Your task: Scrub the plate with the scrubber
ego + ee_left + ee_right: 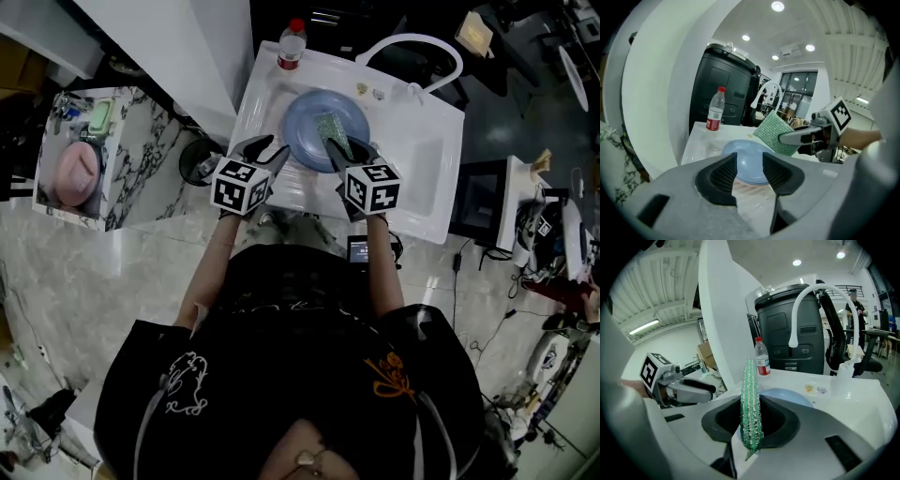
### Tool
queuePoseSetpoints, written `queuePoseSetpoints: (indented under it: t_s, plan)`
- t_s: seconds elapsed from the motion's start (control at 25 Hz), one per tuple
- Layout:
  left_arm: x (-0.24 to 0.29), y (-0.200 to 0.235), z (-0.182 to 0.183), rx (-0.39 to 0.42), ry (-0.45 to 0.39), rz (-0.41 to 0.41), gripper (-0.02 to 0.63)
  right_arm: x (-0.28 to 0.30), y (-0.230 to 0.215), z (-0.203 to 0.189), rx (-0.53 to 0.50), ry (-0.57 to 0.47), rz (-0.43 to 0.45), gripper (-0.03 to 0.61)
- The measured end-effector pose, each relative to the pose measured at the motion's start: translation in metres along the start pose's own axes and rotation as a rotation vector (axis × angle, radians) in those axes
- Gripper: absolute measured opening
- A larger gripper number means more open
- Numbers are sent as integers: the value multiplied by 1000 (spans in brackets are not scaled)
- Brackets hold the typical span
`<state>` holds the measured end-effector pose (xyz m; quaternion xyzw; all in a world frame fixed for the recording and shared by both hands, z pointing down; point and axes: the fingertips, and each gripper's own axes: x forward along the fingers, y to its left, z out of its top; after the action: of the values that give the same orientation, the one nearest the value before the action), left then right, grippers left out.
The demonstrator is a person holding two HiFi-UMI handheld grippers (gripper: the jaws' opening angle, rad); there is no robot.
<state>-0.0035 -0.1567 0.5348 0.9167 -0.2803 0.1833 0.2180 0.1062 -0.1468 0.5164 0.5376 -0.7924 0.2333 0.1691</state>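
A blue plate (309,120) lies in the basin of a white sink unit (431,159). My right gripper (345,150) is shut on a green glittery scrubber (335,132), which it holds on edge over the plate's near right part; whether the scrubber touches the plate I cannot tell. In the right gripper view the scrubber (751,399) stands upright between the jaws, with the plate (790,397) behind it. My left gripper (265,150) is open at the plate's near left rim with nothing between its jaws. From the left gripper view the plate (747,161) and scrubber (776,132) lie ahead.
A plastic bottle with a red cap (292,44) stands at the sink's far left corner. A white arched faucet (412,45) curves over the far right side. To the left, a marble counter (141,150) carries a tray with a pink item (77,172).
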Motion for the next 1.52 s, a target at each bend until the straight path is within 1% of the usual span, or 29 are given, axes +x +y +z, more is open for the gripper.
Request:
queuePoseSetpoints:
  t_s: [0.12,0.28,0.56,0.72,0.96,1.32,1.52]
  plan:
    - [-10,-17,7,26,-27,-58,176,-12,4,-4,37,-19,-37,91]
    - [-20,-40,10,52,-42,-133,176,-34,16,-14,79,-42,-59,91]
    - [-33,-76,0,90,-49,-192,175,-67,34,-35,95,-53,-71,91]
    - [-38,-96,-9,99,-43,-193,174,-85,40,-43,91,-58,-63,91]
    - [-55,-132,-21,99,-64,-164,173,-125,52,-65,78,-68,-39,91]
    - [-99,-213,-63,87,-81,-122,173,-203,81,-121,65,-80,3,91]
    - [-124,-244,-91,91,-76,-115,173,-231,102,-147,59,-89,14,91]
